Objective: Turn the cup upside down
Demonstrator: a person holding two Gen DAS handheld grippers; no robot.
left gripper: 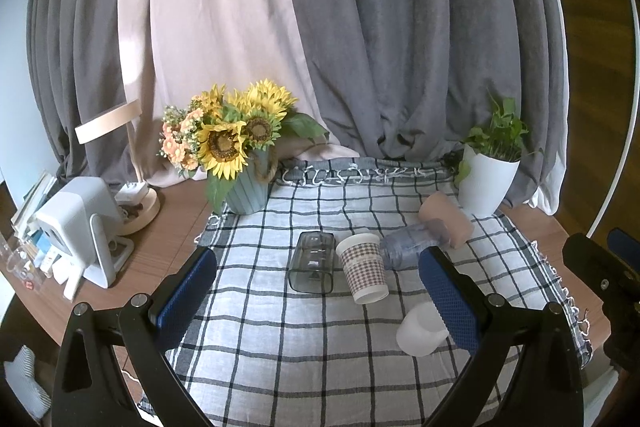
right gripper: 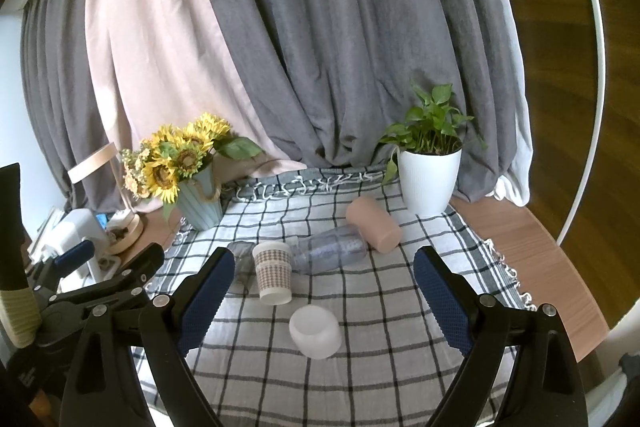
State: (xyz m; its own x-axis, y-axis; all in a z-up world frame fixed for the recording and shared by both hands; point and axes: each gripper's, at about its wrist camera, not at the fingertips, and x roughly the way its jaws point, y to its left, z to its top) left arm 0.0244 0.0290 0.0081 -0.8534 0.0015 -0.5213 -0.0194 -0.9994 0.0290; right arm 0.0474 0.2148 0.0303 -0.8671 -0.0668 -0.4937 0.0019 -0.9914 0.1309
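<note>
Several cups sit on a checked cloth [left gripper: 280, 347]. A paper cup with a houndstooth sleeve [left gripper: 363, 267] [right gripper: 273, 274] stands upside down in the middle. A square grey glass [left gripper: 312, 262] stands left of it. A clear bluish cup [left gripper: 412, 245] [right gripper: 330, 253] and a pink cup [left gripper: 446, 220] [right gripper: 374, 225] lie on their sides behind. A frosted white cup [left gripper: 420, 331] [right gripper: 315, 331] lies near the front. My left gripper [left gripper: 318, 301] and right gripper [right gripper: 322, 301] are both open and empty, held above the cloth's near side.
A sunflower vase [left gripper: 244, 187] stands at the cloth's back left and a white plant pot [left gripper: 486, 183] at the back right. A lamp base [left gripper: 138, 211] and a white device [left gripper: 80, 227] sit on the wooden table at left. Curtains hang behind.
</note>
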